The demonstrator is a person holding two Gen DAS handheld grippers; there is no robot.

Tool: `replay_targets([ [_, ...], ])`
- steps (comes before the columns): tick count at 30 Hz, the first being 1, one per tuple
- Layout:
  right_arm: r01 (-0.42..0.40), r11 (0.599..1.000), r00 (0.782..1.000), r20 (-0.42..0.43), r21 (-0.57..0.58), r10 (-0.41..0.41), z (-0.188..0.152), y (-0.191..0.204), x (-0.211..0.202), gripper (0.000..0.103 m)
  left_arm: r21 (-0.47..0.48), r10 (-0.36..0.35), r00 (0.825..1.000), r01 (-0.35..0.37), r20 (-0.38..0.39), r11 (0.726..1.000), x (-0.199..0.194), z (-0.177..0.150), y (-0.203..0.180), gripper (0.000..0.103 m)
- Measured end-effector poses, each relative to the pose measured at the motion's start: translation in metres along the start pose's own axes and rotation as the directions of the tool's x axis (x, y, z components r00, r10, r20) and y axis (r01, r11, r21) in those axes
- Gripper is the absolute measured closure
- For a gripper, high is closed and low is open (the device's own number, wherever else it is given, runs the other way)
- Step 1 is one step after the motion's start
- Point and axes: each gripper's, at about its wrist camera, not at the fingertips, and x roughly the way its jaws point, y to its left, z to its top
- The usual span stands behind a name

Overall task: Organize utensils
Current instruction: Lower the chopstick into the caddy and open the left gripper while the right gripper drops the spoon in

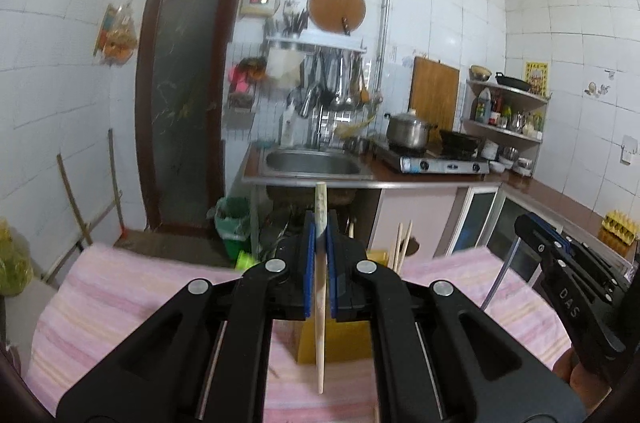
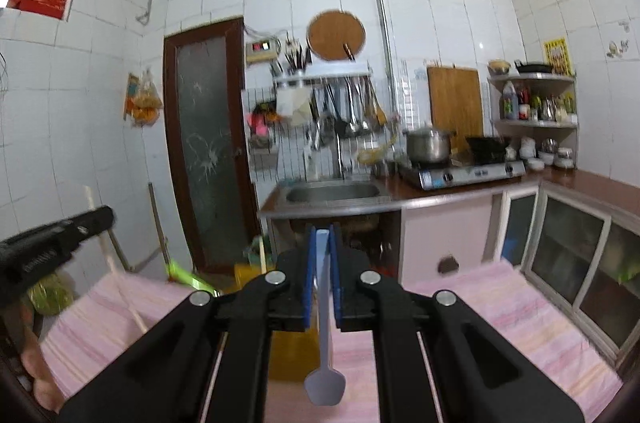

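Observation:
My left gripper [image 1: 320,225] is shut on a pale wooden chopstick [image 1: 320,343], which hangs upright between the blue pads above the table. Under it stands a yellow holder [image 1: 340,341], and two more chopsticks [image 1: 402,243] stick up just behind it. My right gripper [image 2: 323,237] is shut on the handle of a grey-blue spoon [image 2: 325,385], bowl end down, above the pink striped towel [image 2: 500,307]. The yellow holder [image 2: 288,351] is below and to the left of the spoon. Each gripper shows at the edge of the other's view: the right gripper [image 1: 532,227] and the left gripper [image 2: 100,217].
Beyond the towel-covered table [image 1: 120,287] are a steel sink [image 1: 314,163], a gas stove with a pot [image 1: 410,131], and counter cabinets [image 2: 568,243] along the right. A dark door [image 1: 184,103] and a green bin [image 1: 234,227] are on the left. A hand [image 2: 38,375] shows at lower left.

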Motion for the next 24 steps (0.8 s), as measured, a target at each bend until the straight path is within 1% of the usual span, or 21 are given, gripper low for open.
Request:
replay_targets([
  [4, -0.014, 1.000, 0.999, 0.031, -0.001, 0.014, 0.026, 0.008, 0.029, 0.096, -0.017, -0.008, 1.000, 0.009, 0.029, 1.000, 0.026, 0.028, -0.005, 0.099],
  [7, -0.029, 0.999, 0.999, 0.032, 0.016, 0.029, 0.032, 0.009, 0.048, 0.096, -0.011, -0.018, 0.999, 0.019, 0.034, 1.000, 0.045, 0.039, -0.009, 0.099],
  [9, -0.041, 0.999, 0.999, 0.023, 0.027, 0.040, 0.028, 0.010, 0.063, 0.096, -0.012, -0.025, 0.999, 0.025, 0.025, 1.000, 0.061, 0.039, -0.011, 0.099],
  [13, -0.044, 0.999, 0.999, -0.014, 0.021, 0.044, 0.011, 0.009, 0.089, 0.096, -0.016, -0.029, 1.000, 0.029, -0.007, 0.999, 0.099, 0.021, -0.009, 0.099],
  [16, -0.038, 0.999, 0.997, -0.062, 0.031, 0.039, -0.009, 0.003, 0.109, 0.096, -0.013, -0.011, 0.999, 0.010, -0.032, 1.000, 0.122, 0.001, -0.007, 0.099],
  [19, -0.030, 0.999, 0.993, -0.115, 0.026, 0.033, -0.030, -0.002, 0.124, 0.096, -0.016, -0.003, 0.996, 0.002, -0.094, 1.000, 0.149, -0.025, -0.001, 0.099],
  [22, -0.030, 0.999, 0.986, -0.161, 0.030, 0.034, -0.048, -0.008, 0.134, 0.096, -0.025, -0.004, 0.990, 0.000, -0.138, 1.000, 0.164, -0.045, 0.005, 0.099],
  [24, -0.031, 0.999, 0.979, -0.199, 0.027, 0.035, -0.054, -0.010, 0.139, 0.095, -0.045, -0.013, 0.987, 0.006, -0.161, 0.999, 0.169, -0.049, 0.010, 0.099],
])
